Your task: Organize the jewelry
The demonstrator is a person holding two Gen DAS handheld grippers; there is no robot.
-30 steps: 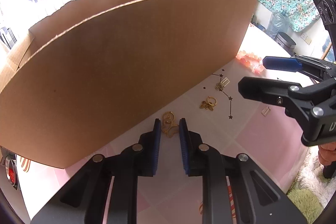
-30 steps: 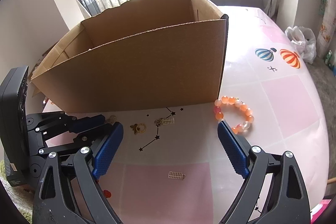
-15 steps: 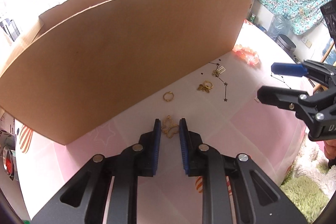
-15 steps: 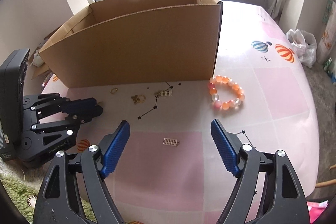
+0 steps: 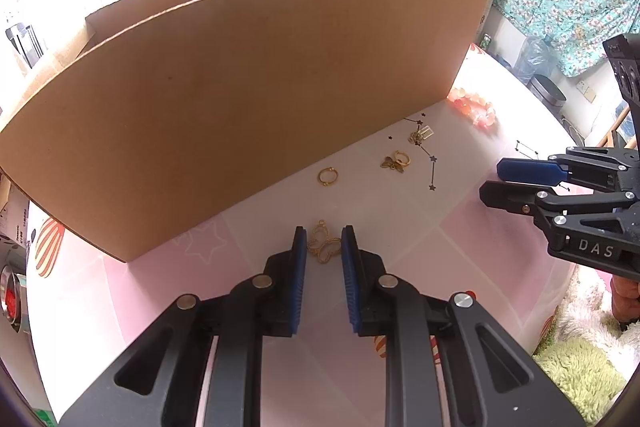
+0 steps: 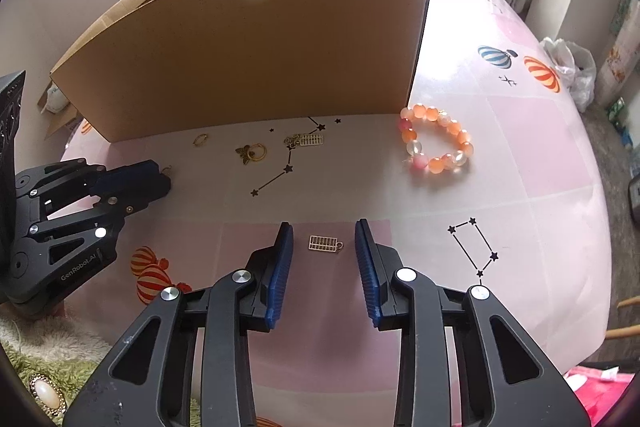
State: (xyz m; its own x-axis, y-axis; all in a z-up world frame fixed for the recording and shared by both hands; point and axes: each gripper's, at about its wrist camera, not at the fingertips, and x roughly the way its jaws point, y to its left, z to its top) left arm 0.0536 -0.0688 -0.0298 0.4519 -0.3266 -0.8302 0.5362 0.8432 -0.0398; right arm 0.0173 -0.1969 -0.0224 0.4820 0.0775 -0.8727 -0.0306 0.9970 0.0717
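My left gripper (image 5: pixel 324 231) is shut on a gold butterfly charm (image 5: pixel 326 250), which hangs between its blue pads just above the pink tablecloth (image 5: pixel 460 267). Its tip also shows in the right wrist view, where the left gripper (image 6: pixel 162 179) stands at the left. My right gripper (image 6: pixel 324 227) points down at a small gold abacus charm (image 6: pixel 325 243) lying flat on the cloth. Its jaws are closing with the charm between them, and a gap shows on both sides. From the left wrist view, the right gripper (image 5: pixel 491 179) is at the far right.
A big open cardboard box (image 6: pixel 256 47) stands behind the jewelry. In front of it lie a gold ring (image 6: pixel 200 139), a bee charm with a hoop (image 6: pixel 252 153), a second abacus charm (image 6: pixel 306 140) and an orange bead bracelet (image 6: pixel 436 143). A green rug (image 5: pixel 580 367) lies beyond the table edge.
The right jaws have narrowed from wide apart to either side of the abacus charm. The left gripper has drawn the butterfly charm away from the gold ring.
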